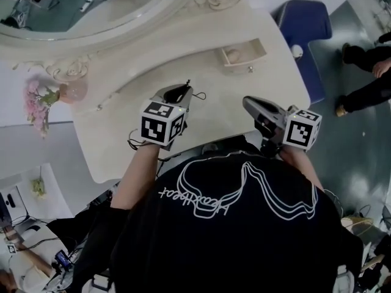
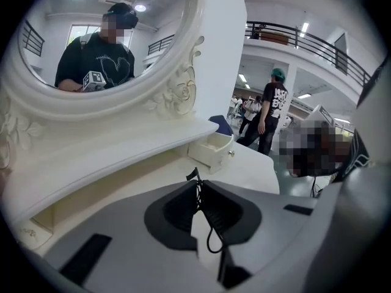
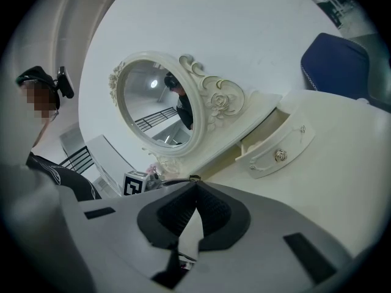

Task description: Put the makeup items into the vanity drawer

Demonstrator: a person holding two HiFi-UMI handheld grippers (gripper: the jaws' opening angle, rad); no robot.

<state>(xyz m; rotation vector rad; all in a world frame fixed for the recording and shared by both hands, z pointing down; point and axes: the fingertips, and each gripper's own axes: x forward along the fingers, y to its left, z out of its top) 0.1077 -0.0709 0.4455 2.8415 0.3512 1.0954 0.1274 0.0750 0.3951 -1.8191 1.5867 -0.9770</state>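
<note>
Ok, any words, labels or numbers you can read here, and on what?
"Heartbeat", likely, in upside-down cursive on the wearer's black shirt.
White print on a bystander's black shirt: too small to read.
No words on the left cube or right cube, patterns only.

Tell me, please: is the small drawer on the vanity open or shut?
Open. The drawer stands pulled out from the vanity, and its inside shows.

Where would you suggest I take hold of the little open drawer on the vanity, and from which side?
Probably by the round knob midway along the front of the drawer, coming straight from the front: it alone stands out from that flat face.
</note>
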